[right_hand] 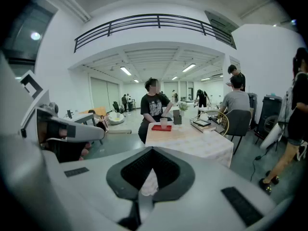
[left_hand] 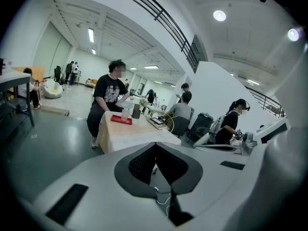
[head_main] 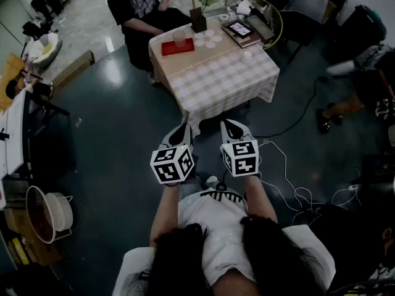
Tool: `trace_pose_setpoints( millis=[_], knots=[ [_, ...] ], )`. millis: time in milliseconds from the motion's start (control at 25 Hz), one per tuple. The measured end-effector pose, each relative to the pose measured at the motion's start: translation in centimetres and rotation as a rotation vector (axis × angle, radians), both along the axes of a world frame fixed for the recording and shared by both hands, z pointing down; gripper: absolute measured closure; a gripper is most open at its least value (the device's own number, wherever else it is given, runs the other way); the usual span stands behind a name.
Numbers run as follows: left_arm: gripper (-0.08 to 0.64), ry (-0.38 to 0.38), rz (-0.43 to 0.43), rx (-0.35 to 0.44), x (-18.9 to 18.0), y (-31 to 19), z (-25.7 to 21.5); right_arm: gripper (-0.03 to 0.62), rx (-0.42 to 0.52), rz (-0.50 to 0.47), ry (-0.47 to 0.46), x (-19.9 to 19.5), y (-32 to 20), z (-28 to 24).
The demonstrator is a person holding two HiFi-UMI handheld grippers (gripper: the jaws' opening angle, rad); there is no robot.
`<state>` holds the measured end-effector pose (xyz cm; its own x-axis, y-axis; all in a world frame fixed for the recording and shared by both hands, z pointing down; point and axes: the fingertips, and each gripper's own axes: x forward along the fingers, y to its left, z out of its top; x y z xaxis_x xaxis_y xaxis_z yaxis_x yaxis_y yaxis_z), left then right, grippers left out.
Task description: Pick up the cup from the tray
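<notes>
A clear cup (head_main: 179, 39) stands on a red tray (head_main: 178, 47) at the far left corner of a table with a checked cloth (head_main: 216, 76). Both grippers hover over the floor, well short of the table's near edge, and point at it. My left gripper (head_main: 183, 128) and right gripper (head_main: 229, 125) each have their jaws together with nothing between them. The left gripper view has the cup (left_hand: 125, 113) and tray (left_hand: 121, 120) small and far beyond the left gripper (left_hand: 155, 145). Past the right gripper (right_hand: 152, 149), the right gripper view shows the cup (right_hand: 163, 123) on the tray (right_hand: 161, 127).
A person in a black shirt (head_main: 139, 5) sits at the table's far side, right behind the tray. A dark holder with flowers (head_main: 199, 20), several white discs (head_main: 208, 39) and a tablet on books (head_main: 241, 31) share the table. Cables (head_main: 290, 171) cross the floor at the right.
</notes>
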<state>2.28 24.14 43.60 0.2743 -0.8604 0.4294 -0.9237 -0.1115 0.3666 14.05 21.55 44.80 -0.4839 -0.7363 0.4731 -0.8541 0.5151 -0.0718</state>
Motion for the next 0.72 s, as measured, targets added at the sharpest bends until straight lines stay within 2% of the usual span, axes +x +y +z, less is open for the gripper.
trace_pose_setpoints(
  millis=[560,720],
  knots=[
    [0.554,0.006,-0.017,-0.001,-0.25,0.8,0.24,0.585,-0.007,-0.004,-0.02,-0.33,0.62,0.08],
    [0.554,0.008,-0.024,-0.002,-0.33,0.78,0.29,0.583,-0.008,-0.02,-0.082,-0.66,0.41,-0.2]
  ],
)
